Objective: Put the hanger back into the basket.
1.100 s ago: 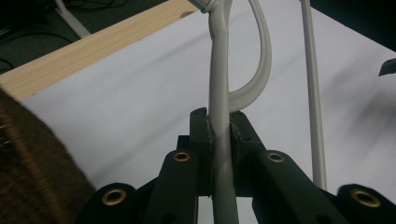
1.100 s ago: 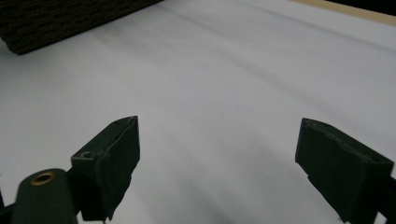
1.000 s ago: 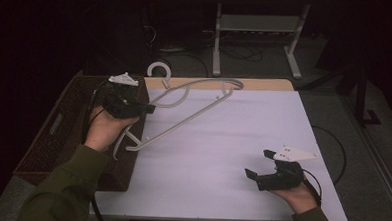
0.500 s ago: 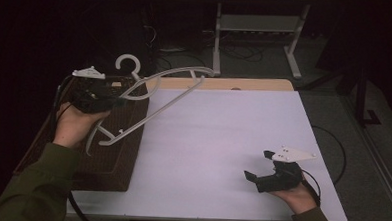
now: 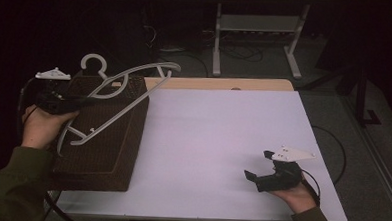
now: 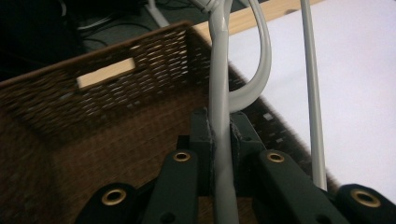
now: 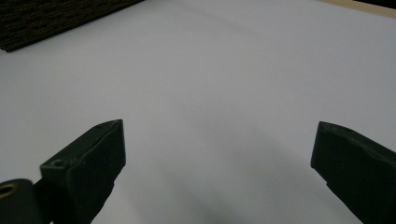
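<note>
Hanger (image 5: 116, 91) clamped in left gripper (image 6: 219, 140) over basket (image 5: 99, 169); right gripper (image 7: 217, 154) fingers wide, empty.

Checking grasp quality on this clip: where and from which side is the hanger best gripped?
On a thin arm, as here. The left gripper comes from the person's side and is shut across one grey arm of the hanger, which hangs tilted over the basket. The slim bar fits between the jaws; the hook is curved and awkward.

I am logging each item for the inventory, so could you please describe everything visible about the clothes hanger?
The clothes hanger is light grey, seemingly plastic, with a curved hook, arched shoulders and a straight lower bar. It is tilted in the air over the dark wicker basket at the table's left edge. The left gripper is clamped on one arm; nothing else visibly touches it.
</note>
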Action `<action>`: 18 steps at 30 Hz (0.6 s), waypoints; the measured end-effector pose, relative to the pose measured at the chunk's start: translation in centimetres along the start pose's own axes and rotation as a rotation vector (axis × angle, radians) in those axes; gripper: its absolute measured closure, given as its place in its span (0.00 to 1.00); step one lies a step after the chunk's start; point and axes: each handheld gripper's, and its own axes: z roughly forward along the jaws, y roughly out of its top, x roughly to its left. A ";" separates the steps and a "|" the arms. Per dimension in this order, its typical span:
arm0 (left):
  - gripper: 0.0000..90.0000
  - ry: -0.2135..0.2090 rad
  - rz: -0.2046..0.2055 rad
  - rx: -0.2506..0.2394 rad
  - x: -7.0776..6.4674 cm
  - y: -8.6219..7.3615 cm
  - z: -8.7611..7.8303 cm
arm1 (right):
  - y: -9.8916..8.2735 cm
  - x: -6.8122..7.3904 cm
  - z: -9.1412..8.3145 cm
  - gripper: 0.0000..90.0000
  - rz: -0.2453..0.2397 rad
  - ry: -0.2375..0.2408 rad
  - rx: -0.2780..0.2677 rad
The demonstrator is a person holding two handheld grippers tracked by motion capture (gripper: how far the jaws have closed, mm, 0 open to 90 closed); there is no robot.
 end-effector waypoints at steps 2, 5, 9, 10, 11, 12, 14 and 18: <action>0.92 0.008 -0.014 0.004 0.8 -0.6 -0.3 | 0.0 0.0 0.0 0.03 -0.002 -0.002 0.001; 0.92 0.032 -0.022 0.013 2.0 -1.6 -0.6 | 0.0 -0.1 0.0 0.04 0.000 -0.003 0.000; 0.92 0.062 -0.042 0.021 3.4 -2.9 -1.1 | 0.0 -0.1 0.0 0.04 0.000 -0.006 -0.001; 0.92 0.067 -0.051 0.016 3.6 -3.1 -1.2 | -0.1 -0.1 0.0 0.04 0.002 -0.007 0.000; 0.92 0.072 -0.057 0.016 4.0 -3.5 -1.4 | -0.1 -0.1 0.0 0.04 0.001 -0.008 0.001; 0.92 0.076 -0.063 0.015 4.2 -3.7 -1.5 | -0.1 -0.2 0.0 0.04 0.005 -0.008 0.003; 0.92 0.091 -0.059 0.027 4.8 -4.2 -2.0 | -0.1 -0.2 0.0 0.04 0.009 -0.010 0.004; 0.92 0.118 -0.069 0.037 5.7 -5.1 -2.8 | -0.1 -0.2 0.1 0.04 0.006 -0.012 0.003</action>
